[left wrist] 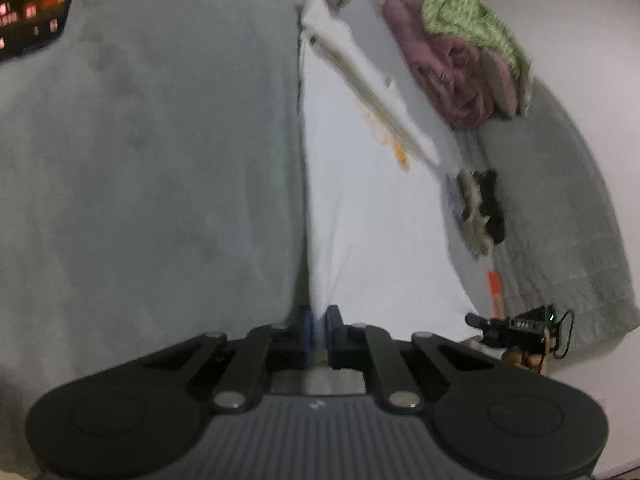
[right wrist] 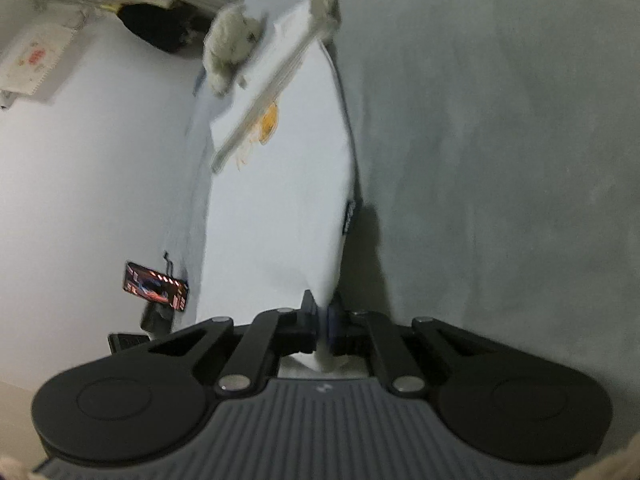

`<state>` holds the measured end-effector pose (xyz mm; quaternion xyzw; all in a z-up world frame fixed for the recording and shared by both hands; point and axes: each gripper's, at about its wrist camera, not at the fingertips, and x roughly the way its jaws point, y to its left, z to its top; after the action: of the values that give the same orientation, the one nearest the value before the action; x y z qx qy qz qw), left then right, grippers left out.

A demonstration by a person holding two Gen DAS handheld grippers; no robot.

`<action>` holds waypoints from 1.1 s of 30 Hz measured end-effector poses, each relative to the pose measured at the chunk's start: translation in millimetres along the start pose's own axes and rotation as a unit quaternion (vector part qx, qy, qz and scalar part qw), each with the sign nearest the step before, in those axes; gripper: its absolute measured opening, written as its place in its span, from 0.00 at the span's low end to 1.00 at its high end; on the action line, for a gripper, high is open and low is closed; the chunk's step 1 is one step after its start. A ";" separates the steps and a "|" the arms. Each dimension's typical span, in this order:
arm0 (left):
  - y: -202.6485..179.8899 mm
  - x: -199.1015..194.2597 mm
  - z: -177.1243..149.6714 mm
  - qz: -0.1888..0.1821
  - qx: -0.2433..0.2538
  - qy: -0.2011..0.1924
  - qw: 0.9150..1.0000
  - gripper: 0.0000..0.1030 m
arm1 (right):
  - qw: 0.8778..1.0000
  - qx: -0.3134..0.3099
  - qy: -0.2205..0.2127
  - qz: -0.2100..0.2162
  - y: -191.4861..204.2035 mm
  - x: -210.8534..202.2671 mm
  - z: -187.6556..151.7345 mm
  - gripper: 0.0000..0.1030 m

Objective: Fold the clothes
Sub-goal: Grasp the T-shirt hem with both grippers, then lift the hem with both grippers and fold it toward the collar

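Home setting, likely bedroom: grey fabric surface [left wrist: 152, 152] spreading wide, pile of pink and green clothes [left wrist: 464, 64] lying on grey quilted blanket [left wrist: 560, 216], plain white walls [right wrist: 80, 184], lit phone screen [right wrist: 154, 287] glowing.

Your left tongs [left wrist: 318, 330] are pinched nearly all the way together, with just a thin strip of white cloth [left wrist: 372, 220] caught between the blue pads [left wrist: 306, 332]. Both linkage arms fold in evenly toward the middle, so the grip looks centered, and the fingers point straight ahead along the fabric edge.

Your right tongs [right wrist: 322, 326] are in much the same pose: fingers drawn in tight, clamped on a bunched bit of that same white cloth [right wrist: 280, 200], which pokes down past the pads toward the tool body. The right one seems rolled a little, its left finger sitting slightly higher than the other.
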<state>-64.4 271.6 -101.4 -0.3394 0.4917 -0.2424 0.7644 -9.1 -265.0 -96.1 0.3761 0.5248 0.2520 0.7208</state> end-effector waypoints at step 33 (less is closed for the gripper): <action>-29.1 -8.6 45.6 -0.099 -0.076 -0.158 0.979 0.11 | 0.982 0.048 -0.134 0.121 32.5 -7.5 41.2 0.08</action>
<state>-27.1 271.5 -61.2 -0.4775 0.3453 -0.2222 0.7768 28.5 -262.9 -58.7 0.5012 0.3852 0.2590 0.7303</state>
